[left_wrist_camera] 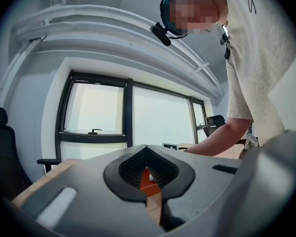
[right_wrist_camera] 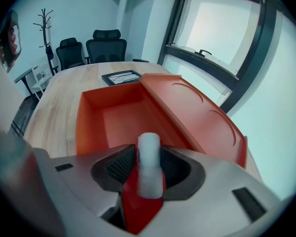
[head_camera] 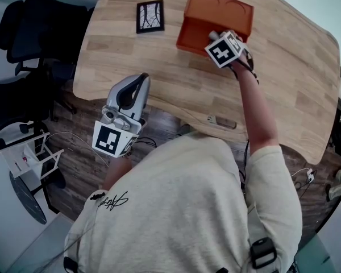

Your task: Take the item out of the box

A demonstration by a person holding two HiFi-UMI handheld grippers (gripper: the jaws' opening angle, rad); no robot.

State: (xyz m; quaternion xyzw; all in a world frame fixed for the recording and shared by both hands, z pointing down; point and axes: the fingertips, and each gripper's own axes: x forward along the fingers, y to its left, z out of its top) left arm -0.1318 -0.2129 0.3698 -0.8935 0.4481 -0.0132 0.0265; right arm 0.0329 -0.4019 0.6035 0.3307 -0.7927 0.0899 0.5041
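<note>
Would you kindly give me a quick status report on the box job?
Right tongs shut on white item, at orange box near wall. Left tongs shut, empty. Lid open; nothing blocking.

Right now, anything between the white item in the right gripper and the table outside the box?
Nothing visible. The right gripper holds the white item above the open box; the lid tilts away.

- The box (head_camera: 187,38) is open upward; its lid (head_camera: 221,7) walls off the far side.
- The right gripper (head_camera: 213,37), clamping a white piece (right_wrist_camera: 149,154), crowds its near edge.
- The table (head_camera: 295,78) is bare to the right; a black frame (head_camera: 150,16) lies left.
</note>
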